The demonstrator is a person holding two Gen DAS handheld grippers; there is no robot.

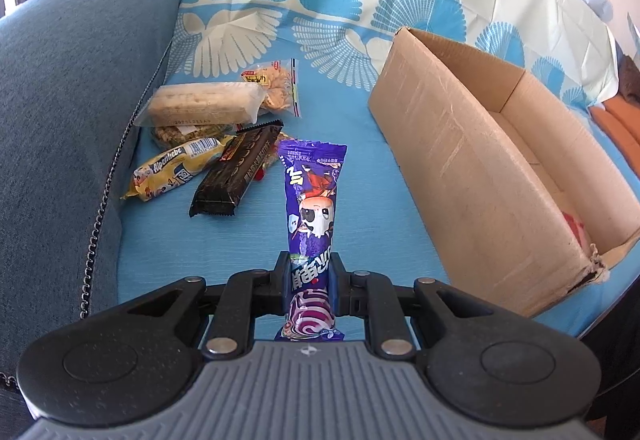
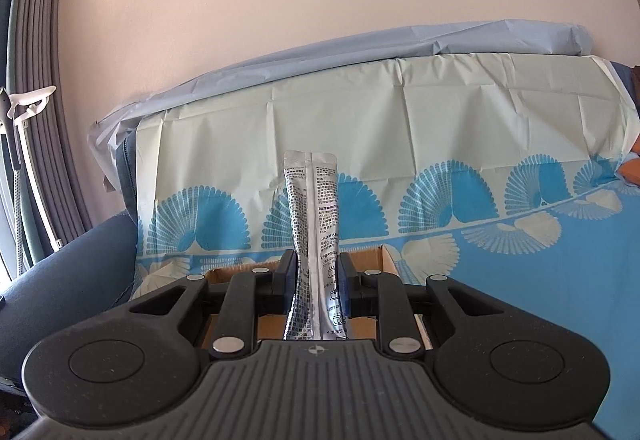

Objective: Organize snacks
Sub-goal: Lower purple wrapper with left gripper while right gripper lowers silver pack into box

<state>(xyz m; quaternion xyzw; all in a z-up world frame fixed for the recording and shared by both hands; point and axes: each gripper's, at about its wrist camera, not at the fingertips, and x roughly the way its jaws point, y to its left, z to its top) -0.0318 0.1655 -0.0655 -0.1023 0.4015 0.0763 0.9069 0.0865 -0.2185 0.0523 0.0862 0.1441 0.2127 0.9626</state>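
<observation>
Black tool, grey ribbed base

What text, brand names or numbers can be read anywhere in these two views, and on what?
"Alpenliebe": yellow candy packet.
"20251211A": clear-wrapped wafer pack; last character unclear.
Dark brown bar: gold lettering, too blurred.
Purple packet in the left gripper: large Chinese characters, not legible.
Silver sachet in the right gripper: dense small print, unreadable.

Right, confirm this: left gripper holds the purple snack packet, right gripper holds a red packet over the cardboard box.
Not red: the right wrist view shows the right gripper clamping a silver packet over the cardboard box. The left gripper does hold the purple snack packet.
</observation>
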